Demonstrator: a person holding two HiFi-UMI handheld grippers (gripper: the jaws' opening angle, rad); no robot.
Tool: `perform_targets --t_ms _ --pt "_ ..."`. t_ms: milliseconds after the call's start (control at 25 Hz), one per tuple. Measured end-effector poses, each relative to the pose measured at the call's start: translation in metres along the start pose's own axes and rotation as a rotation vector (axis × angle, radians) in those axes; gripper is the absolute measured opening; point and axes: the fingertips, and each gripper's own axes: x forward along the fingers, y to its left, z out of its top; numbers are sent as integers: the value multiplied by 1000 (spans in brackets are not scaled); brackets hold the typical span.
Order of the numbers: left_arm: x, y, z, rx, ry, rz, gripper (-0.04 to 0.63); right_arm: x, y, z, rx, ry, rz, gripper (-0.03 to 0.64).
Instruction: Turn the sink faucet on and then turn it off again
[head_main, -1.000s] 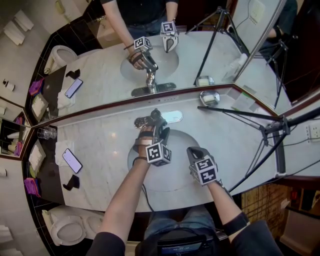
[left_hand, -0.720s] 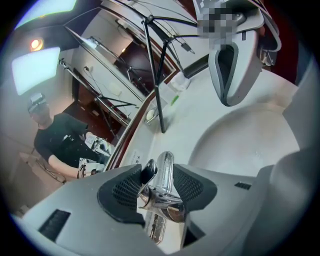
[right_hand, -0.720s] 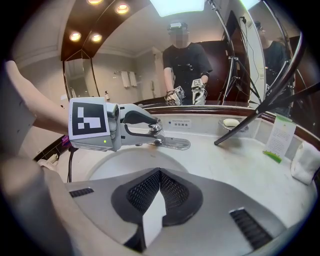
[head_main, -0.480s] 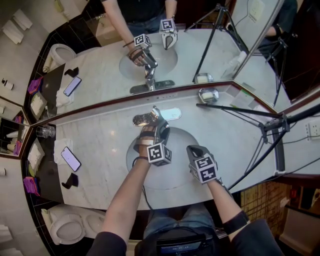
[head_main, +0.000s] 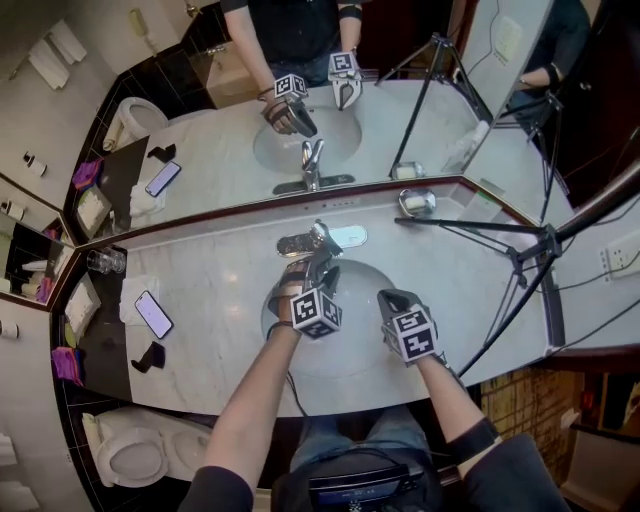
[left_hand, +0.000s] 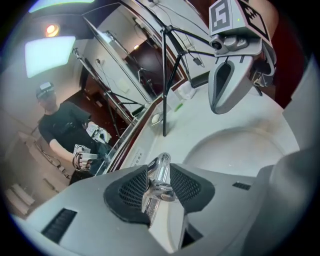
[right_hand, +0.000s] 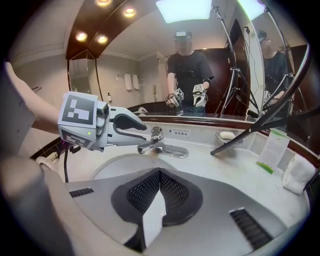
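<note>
A chrome single-lever sink faucet (head_main: 300, 242) sits at the far rim of an oval white basin (head_main: 355, 322), just above the centre of the head view, its base plate running left to right along the pale marble counter (head_main: 220, 270). Its slim chrome lever handle (left_hand: 159, 175) stands between the black ribbed pads of the left gripper (head_main: 322, 270). The lever's long axis runs straight away from that gripper, in line with the way the jaws point. Those jaws have just been closing, and both pads now look pressed against the lever's sides, so it appears grasped. The left gripper is therefore the one on the faucet.

The right gripper (head_main: 388, 300) hangs over the right half of the basin, apart from the faucet, jaws clenched together on nothing. Any move of the lever would seem to fall to the left hand.

Only the left gripper view shows the pads meeting the lever, because in the head view the gripper's own body covers that contact. The right gripper view shows the faucet from the side, upper middle of its frame, with the left gripper reaching in from the left. I cannot make out a stream of water there. A black tripod (head_main: 480, 229) leans over the counter at right, below a wall mirror (head_main: 420, 110).
</note>
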Motion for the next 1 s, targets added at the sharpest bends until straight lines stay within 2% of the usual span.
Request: perform_targets --t_ms 120,240,400,600,680,840,1000 --pt "-27 6 -3 -70 0 24 97 -6 2 8 -14 -16 -3 17" --pt "-58 9 -9 -186 -20 27 16 -17 14 21 -29 -34 1 17" --pt "-100 6 -23 -418 -72 -20 2 -30 28 33 -47 -58 4 17" --pt "-158 25 -36 -737 -169 26 0 -47 30 39 -51 -77 -12 17" --pt "-176 28 -46 -829 -197 53 0 -53 28 38 -49 -84 -18 17" --pt "-201 25 -69 -955 -211 80 0 -66 25 35 -36 -91 -34 17" --pt "-221 17 -82 -1018 -198 98 0 -75 20 26 -24 -98 -39 17"
